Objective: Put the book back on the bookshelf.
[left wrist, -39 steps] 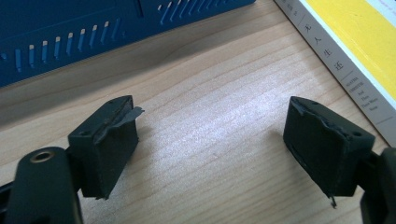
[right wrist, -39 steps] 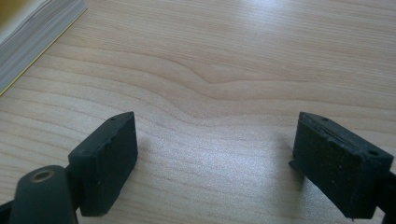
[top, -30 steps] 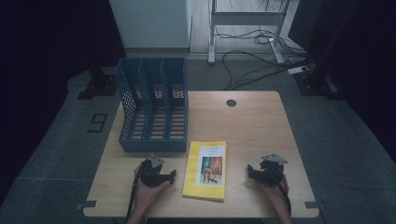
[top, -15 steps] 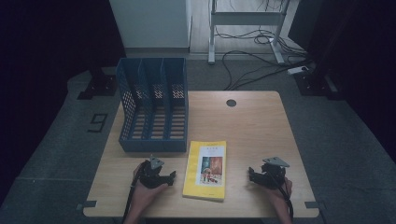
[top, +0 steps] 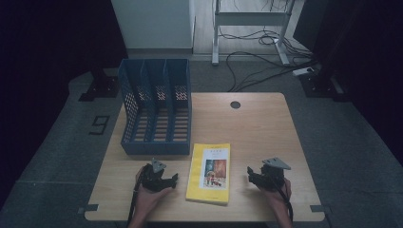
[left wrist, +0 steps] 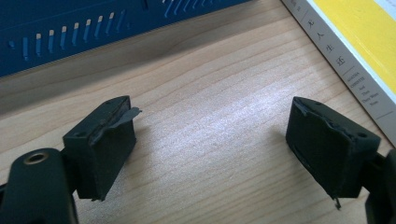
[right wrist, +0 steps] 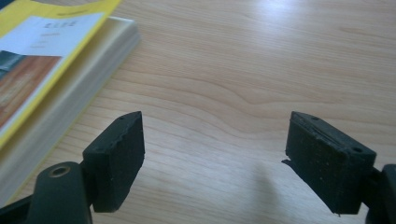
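A wooden table (top: 266,123) seen from above, in a dim room. A yellow book (top: 209,173) lies flat at the near edge, about mid-table. Just beyond its far-left corner stands a blue file rack (top: 157,107) w/ three slots, all apparently empty.

A person's hands come in from the near side, each w/ a gripper resting low on or just above the wood. The left gripper (top: 164,179) sits just left of the book, the right gripper (top: 254,175) a bit further off on the right. Neither touches it. Both sets of jaws stand wide open w/ nothing between them but bare table.

Looks like the very start: book not yet grasped. Likely next move is to close in on the book from either side, get a jaw under or around an edge, lift it, prob. toward a rack slot. That's a guess.

Hard to make out: the cover text is too small to read from above. In the left gripper view the book's spine (left wrist: 345,70) carries small print, cut off at the frame edge. In the right gripper view the page edges (right wrist: 70,100) show, cover partly cropped. Rack interior is shadowed.
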The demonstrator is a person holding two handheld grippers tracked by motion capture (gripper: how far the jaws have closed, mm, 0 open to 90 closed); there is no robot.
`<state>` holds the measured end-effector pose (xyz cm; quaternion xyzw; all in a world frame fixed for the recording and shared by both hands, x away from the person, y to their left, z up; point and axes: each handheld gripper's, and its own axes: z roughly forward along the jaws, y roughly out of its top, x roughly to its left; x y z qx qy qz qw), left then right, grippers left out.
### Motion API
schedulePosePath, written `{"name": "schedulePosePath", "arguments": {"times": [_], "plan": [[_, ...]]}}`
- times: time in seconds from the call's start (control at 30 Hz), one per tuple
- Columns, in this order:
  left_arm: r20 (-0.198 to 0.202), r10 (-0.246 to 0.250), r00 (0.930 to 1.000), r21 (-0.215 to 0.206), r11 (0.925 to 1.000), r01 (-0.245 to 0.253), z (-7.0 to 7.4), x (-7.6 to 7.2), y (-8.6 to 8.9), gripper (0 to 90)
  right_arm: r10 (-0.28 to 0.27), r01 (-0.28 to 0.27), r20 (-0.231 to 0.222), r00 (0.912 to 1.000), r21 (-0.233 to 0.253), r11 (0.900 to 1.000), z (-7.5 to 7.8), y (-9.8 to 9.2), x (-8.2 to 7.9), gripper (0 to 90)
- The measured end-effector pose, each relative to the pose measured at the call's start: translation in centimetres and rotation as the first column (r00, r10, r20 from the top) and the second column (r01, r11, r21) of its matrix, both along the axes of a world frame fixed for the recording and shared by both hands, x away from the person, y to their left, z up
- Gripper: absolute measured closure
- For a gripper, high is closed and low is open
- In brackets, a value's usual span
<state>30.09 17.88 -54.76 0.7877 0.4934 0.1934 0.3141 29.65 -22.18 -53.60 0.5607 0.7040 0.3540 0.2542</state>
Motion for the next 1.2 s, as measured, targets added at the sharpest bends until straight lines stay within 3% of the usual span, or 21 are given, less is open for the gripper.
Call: {"name": "schedulePosePath", "arguments": {"times": [0.23, 0.4, 0.57, 0.83, 1.2], "plan": [[0.002, 0.012, 0.9999, 0.0, 0.9999, -0.012, 0.0, 0.0, 0.0, 16.6, 0.023, -0.023, 0.005, 0.9997, 0.021, 1.0, 0.8, 1.3, 0.3, 19.5], [0.003, 0.014, 0.9999, -0.001, 0.9999, -0.014, 0.0, 0.1, 0.0, 16.6, 0.058, -0.061, 0.046, 0.9972, 0.055, 0.997, 2.1, 2.5, 0.3, 20.0], [0.002, 0.014, 0.9999, -0.001, 0.9999, -0.014, 0.0, 0.1, 0.0, 16.6, 0.094, -0.098, 0.057, 0.9939, 0.058, 0.994, 2.0, 3.5, 0.4, 20.1], [0.004, 0.016, 0.9999, -0.002, 0.9999, -0.016, 0.0, 0.1, 0.1, 17.2, 0.141, -0.146, 0.057, 0.9883, 0.104, 0.984, 1.7, 4.9, -0.4, 20.5], [0.004, 0.018, 0.9998, -0.004, 0.9998, -0.018, 0.0, 0.1, 0.1, 17.5, 0.221, -0.224, 0.046, 0.9742, 0.07, 0.972, 1.1, 8.1, -1.2, 19.7]]}}
